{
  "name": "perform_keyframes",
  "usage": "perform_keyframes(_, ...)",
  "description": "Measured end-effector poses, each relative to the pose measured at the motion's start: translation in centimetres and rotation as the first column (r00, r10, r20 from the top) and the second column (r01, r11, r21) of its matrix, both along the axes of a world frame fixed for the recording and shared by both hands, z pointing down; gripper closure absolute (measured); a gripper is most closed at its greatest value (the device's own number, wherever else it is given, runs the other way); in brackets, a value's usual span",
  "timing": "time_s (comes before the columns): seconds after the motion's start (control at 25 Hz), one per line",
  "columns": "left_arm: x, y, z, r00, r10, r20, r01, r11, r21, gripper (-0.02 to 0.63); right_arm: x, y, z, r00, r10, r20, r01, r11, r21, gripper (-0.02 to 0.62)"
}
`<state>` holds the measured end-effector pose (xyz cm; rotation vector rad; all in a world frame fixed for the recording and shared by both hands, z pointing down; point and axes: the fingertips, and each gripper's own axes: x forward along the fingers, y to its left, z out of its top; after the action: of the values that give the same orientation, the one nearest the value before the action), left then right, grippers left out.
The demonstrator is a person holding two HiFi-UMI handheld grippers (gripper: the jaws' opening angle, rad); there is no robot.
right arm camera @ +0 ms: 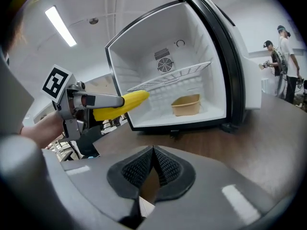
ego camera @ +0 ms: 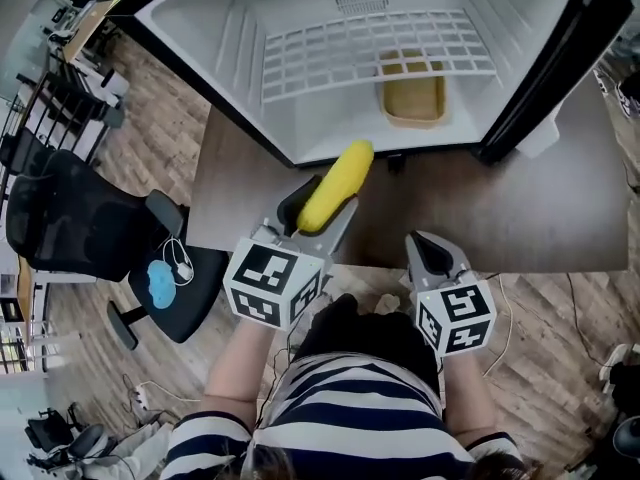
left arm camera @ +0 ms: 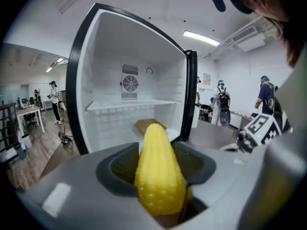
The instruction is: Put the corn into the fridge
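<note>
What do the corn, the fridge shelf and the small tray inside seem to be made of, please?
Corn: probably moulded plastic or rubber, an even matte yellow with regular bumps. Shelf: white-coated wire, judging by its open grid. Tray: smooth tan, likely plastic, though I cannot be sure.

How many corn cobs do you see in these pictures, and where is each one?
1. The corn is clamped in the left hand-held gripper, its tip near the open fridge's front edge, not inside. No other cob shows.

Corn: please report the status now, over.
Left gripper shut on corn; right gripper shut, empty. Corn tip at front edge of open fridge. Tan tray inside at right, not blocking.
</note>
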<state>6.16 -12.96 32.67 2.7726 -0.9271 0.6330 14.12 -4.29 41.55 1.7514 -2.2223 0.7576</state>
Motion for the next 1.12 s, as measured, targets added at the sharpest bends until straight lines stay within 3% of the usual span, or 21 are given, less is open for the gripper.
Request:
perform_keyframes(0.52,6.8,-2.3,-7.1,0.981,0.172,-0.089,-0.163,0.981,0.104,0.606,5.0,-1.9,-3.5,0.991,0.129,-0.02,-0.128,0.989,0.077,0.601)
perform_keyframes(0.84,10.4,-4.7,-9.9,0.964,0.257,-0.07,-0.242,0.956,0.168,0.606,6.3,-3.9,-5.2,0.983,0.184,-0.013,-0.182,0.977,0.11,0.602)
perform_keyframes(1.12,12.7,-7.8,-11.5,0.964,0.261,-0.05,-0.245,0.945,0.216,0.606,8.5,-4.7,-5.5,0.974,0.227,-0.02,-0.223,0.967,0.124,0.603)
